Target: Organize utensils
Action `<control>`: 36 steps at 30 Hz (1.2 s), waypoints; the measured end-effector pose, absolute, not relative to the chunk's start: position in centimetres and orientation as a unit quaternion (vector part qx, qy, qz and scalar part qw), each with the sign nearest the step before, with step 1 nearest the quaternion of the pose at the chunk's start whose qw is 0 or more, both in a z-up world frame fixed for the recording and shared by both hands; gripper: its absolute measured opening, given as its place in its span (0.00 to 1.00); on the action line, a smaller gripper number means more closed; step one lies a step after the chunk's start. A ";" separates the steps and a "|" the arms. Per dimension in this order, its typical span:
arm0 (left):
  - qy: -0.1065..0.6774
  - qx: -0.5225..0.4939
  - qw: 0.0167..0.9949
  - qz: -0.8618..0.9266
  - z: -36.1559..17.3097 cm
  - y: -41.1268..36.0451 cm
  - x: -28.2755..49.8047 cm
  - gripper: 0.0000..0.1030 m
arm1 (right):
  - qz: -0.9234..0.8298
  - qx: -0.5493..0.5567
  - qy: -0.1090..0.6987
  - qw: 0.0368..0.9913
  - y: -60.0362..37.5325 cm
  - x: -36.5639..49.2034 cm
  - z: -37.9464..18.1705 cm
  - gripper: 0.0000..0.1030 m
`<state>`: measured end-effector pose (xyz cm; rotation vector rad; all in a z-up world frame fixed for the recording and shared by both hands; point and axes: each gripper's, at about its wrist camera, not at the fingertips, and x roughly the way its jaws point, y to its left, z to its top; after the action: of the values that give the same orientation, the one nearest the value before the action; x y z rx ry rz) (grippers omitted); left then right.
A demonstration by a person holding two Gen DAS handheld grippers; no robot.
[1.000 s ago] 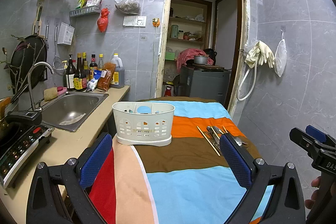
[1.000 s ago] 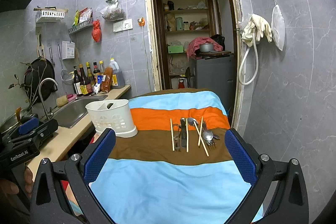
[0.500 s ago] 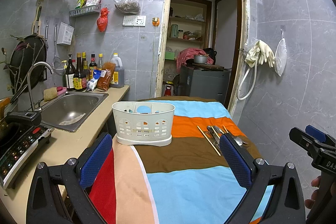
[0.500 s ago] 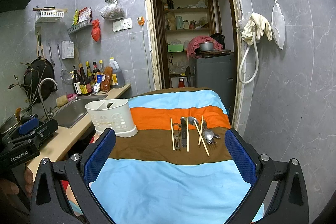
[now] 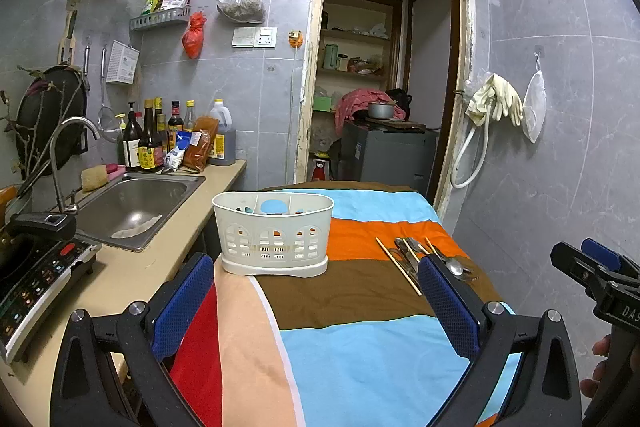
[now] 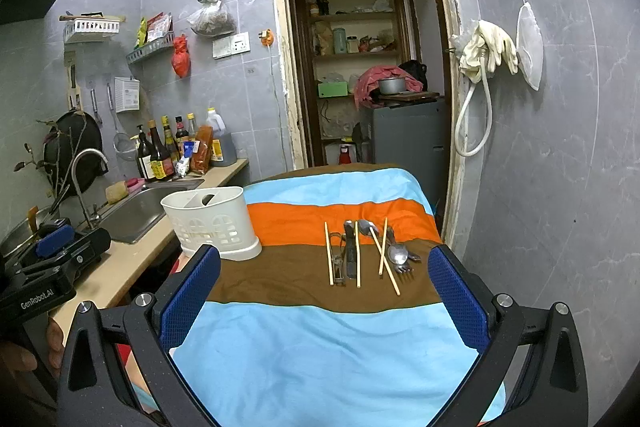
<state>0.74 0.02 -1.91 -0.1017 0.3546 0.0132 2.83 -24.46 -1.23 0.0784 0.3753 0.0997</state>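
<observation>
Four thin wooden chopsticks [image 6: 329,254] lie on the striped cloth-covered counter [image 6: 320,347], ahead of the right tool [image 6: 324,291] and a little to its right side. Between and beside them lie two metal spoons [image 6: 366,227] and at least one metal fork [image 6: 404,267]; the exact number of the metal pieces is hard to tell, because they overlap each other. A dark metal piece [image 6: 349,251] between two of the chopsticks is too small to identify.

All of these lie with the long axis pointing away from the right tool, toward the doorway; two chopsticks on the right cross each other at a slight angle. The fork's prongs point back toward the tool.

One white perforated plastic utensil caddy [image 5: 274,231] stands upright straight ahead of the left tool [image 5: 316,301], and ahead-left of the right tool. Its inner compartments are only partly visible.

In the left wrist view, the right finger [image 5: 448,301] of the left tool hides part of the utensil group.

Both tools have their blue-padded fingers wide apart and hold nothing. Each tool appears cut off at the edge of the other view.
</observation>
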 end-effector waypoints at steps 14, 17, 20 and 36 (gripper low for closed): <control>0.180 -0.053 0.982 -0.008 -2.2 -0.1 1.0 1.00 | 0.041 0.043 0.187 0.981 -23.5 2.4 -2.4 0.99; 0.181 -0.052 0.982 -0.016 -1.9 0.2 1.4 1.00 | 0.037 0.049 0.186 0.981 -24.0 2.3 -2.0 0.99; 0.179 -0.049 0.982 -0.025 -1.7 0.2 1.6 1.00 | 0.031 0.055 0.185 0.981 -24.0 2.2 -1.6 0.99; 0.167 -0.048 0.983 -0.061 0.1 -1.8 6.2 1.00 | 0.016 0.059 0.173 0.983 -25.6 5.1 1.1 0.99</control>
<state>6.19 -1.82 0.12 -0.0956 0.3350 -0.1219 5.15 -25.60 1.09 0.1190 0.3484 0.0327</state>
